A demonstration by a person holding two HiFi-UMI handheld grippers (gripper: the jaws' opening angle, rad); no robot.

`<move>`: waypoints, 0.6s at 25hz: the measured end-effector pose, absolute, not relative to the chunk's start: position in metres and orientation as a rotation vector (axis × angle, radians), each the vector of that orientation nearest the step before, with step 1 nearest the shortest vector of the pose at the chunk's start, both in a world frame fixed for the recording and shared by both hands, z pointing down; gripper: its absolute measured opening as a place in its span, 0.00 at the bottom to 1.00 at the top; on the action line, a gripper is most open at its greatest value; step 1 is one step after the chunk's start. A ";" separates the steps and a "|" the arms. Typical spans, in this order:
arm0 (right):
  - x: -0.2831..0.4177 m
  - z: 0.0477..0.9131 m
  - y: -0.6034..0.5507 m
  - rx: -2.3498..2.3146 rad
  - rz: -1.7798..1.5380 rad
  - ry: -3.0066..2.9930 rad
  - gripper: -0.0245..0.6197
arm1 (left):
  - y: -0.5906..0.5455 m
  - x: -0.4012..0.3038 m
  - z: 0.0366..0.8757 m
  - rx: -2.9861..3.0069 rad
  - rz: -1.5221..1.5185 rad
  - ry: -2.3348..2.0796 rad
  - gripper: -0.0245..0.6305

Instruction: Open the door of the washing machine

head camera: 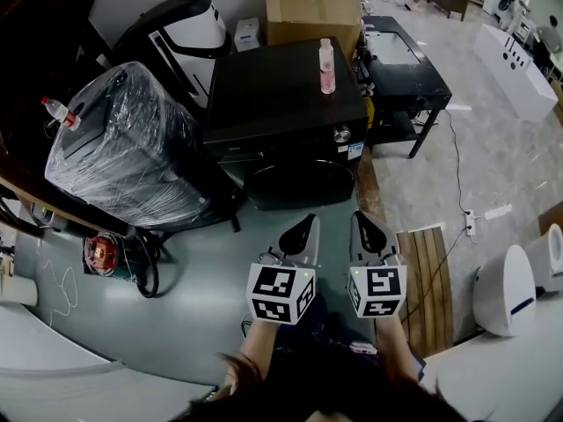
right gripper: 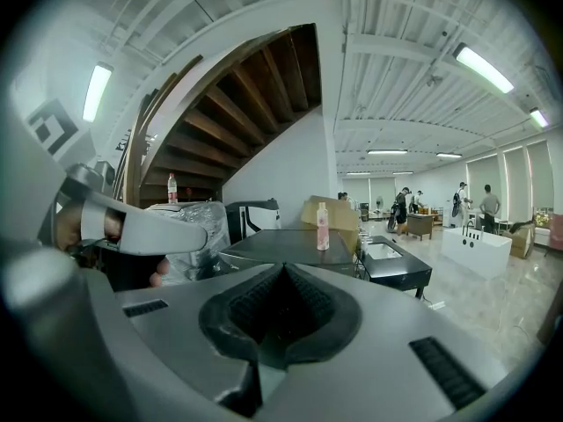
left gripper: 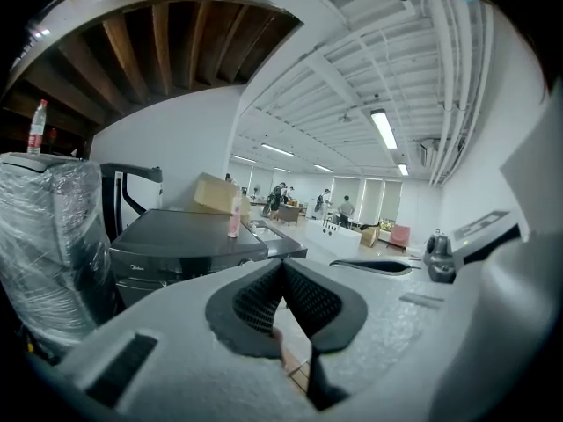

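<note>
The black washing machine [head camera: 290,104] stands ahead of me, its round dark door [head camera: 299,183] facing me and closed. A pink bottle [head camera: 326,66] stands on its top. My left gripper [head camera: 302,227] and right gripper [head camera: 368,224] hover side by side over the floor just in front of the door, apart from it. Both are shut with nothing between the jaws. In the left gripper view the machine [left gripper: 189,236] lies beyond the closed tips [left gripper: 281,264]. The right gripper view shows it [right gripper: 286,246] past the closed tips [right gripper: 281,269].
A plastic-wrapped appliance [head camera: 123,148] with a bottle [head camera: 60,112] on it stands left of the machine. A cardboard box [head camera: 312,11] sits behind, a low black table [head camera: 400,69] to the right. A slatted wooden board [head camera: 427,280], a white appliance [head camera: 501,288] and a cable reel [head camera: 106,253] lie nearby.
</note>
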State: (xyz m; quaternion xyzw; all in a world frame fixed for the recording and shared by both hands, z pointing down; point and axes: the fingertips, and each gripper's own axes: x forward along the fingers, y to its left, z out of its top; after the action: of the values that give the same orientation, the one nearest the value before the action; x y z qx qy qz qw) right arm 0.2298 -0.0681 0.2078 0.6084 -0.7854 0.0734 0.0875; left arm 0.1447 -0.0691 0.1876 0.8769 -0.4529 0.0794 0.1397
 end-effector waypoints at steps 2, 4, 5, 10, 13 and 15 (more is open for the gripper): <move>0.226 0.209 -0.082 1.812 0.217 -2.329 0.04 | -0.084 0.144 0.190 2.537 0.228 -1.291 0.06; 0.223 0.212 -0.095 1.814 0.217 -2.315 0.04 | -0.098 0.144 0.194 2.539 0.226 -1.271 0.06; 0.222 0.214 -0.102 1.817 0.218 -2.306 0.04 | -0.105 0.143 0.196 2.541 0.226 -1.260 0.06; 0.218 0.220 -0.128 1.841 0.232 -2.258 0.04 | -0.132 0.140 0.206 2.552 0.242 -1.209 0.06; 0.218 0.226 -0.138 1.846 0.232 -2.233 0.04 | -0.144 0.142 0.212 2.552 0.235 -1.186 0.06; 0.215 0.233 -0.145 1.830 0.235 -2.221 0.04 | -0.151 0.143 0.219 2.546 0.241 -1.178 0.06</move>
State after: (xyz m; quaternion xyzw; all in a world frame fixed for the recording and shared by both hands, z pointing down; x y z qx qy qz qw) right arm 0.2152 -0.1448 0.2329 0.6286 -0.7630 0.0809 0.1270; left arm 0.1431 -0.1513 0.2189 0.8923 -0.4127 0.0846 0.1623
